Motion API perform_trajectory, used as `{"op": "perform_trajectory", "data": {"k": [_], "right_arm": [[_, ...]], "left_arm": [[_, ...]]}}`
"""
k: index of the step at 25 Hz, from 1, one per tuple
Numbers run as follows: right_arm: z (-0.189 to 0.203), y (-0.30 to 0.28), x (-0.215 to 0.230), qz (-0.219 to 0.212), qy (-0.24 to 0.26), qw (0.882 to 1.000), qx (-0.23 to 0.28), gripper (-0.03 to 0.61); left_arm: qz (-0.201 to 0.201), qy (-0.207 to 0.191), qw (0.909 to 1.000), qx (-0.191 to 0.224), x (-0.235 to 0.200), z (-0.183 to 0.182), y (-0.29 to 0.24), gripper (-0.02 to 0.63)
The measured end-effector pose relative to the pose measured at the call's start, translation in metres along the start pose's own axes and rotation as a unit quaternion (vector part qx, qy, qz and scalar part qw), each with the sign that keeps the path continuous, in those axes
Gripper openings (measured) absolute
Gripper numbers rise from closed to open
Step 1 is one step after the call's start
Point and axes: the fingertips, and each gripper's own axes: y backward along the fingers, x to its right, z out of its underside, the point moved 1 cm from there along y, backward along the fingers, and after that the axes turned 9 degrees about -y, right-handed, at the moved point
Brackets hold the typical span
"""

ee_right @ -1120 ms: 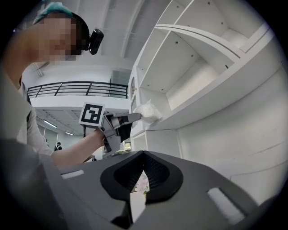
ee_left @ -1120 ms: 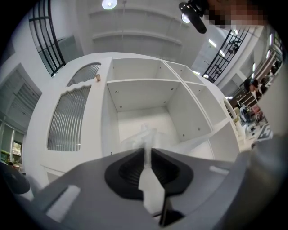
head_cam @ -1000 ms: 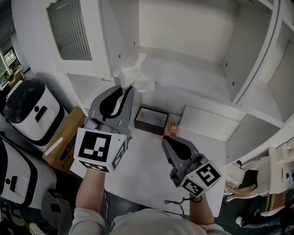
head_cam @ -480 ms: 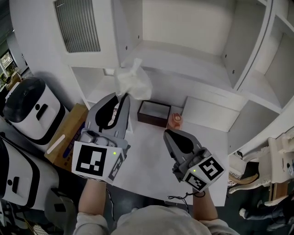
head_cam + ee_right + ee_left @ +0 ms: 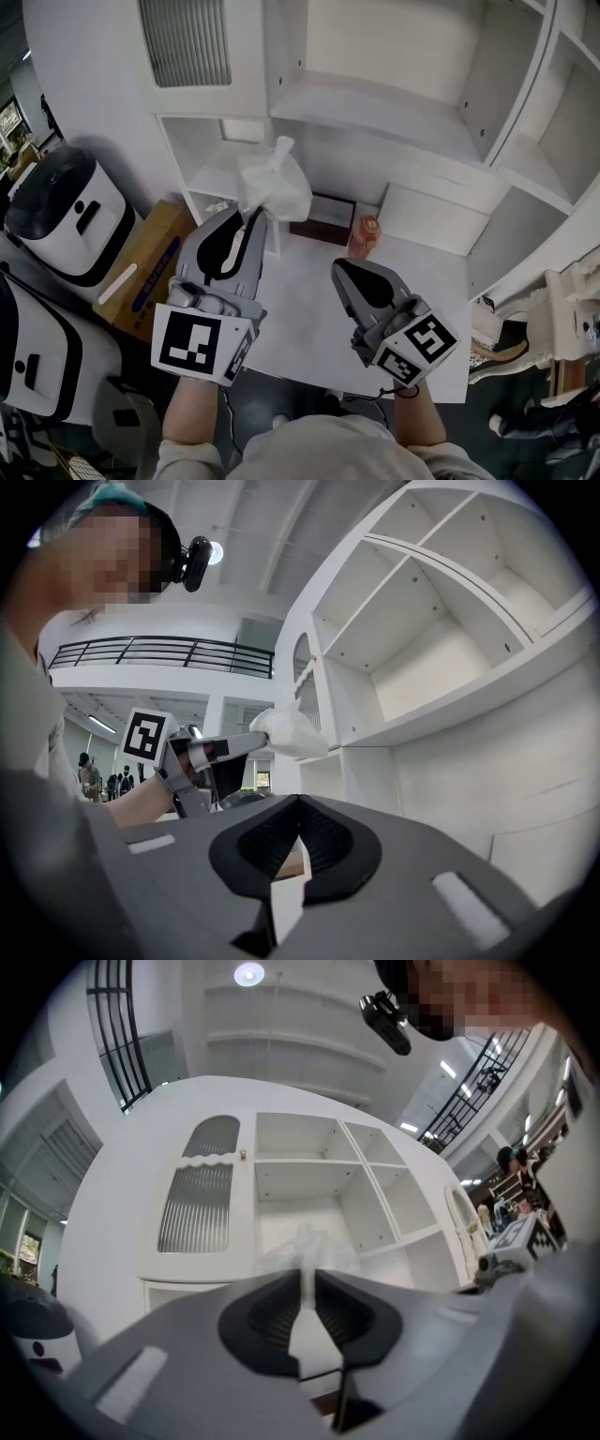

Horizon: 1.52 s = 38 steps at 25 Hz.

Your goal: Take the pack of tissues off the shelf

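The pack of tissues [image 5: 272, 185] is a soft white bundle in clear wrap. It hangs in the air in front of the white shelf unit [image 5: 375, 103], with my left gripper [image 5: 255, 214] shut on its lower edge. In the left gripper view the pack [image 5: 307, 1246] sticks up past the closed tips [image 5: 307, 1274]. The right gripper view shows the pack [image 5: 286, 731] at the end of the left gripper [image 5: 246, 742]. My right gripper [image 5: 339, 267] hovers over the white table [image 5: 309, 319], shut, with nothing between its fingers.
A dark brown box [image 5: 322, 218] and a small orange item [image 5: 368, 231] sit at the table's back, against the shelf unit. A white and black appliance [image 5: 61, 225] and a cardboard box [image 5: 141, 272] stand on the left.
My left gripper has drawn the tissue pack back from the shelf and down toward the table. The right gripper has hardly moved.
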Motion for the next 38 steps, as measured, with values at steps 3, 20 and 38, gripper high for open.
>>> {"op": "perform_trajectory", "data": {"k": [3,20,38], "right_arm": [[0.005,0.000,-0.015,0.000,0.001,1.000,-0.001,0.002],[0.055,0.031,-0.096,0.036,-0.013,0.999,-0.012,0.002],[0.055,0.042,-0.132,0.036,0.003,0.999,-0.008,0.000]], "left_arm": [[0.004,0.007,1.0000,-0.004,-0.001,0.006,0.018,0.040],[0.066,0.081,0.9942,-0.028,0.033,0.056,0.128,0.040],[0.065,0.090,0.9934,-0.027,0.036,0.053,0.170,0.041]]}}
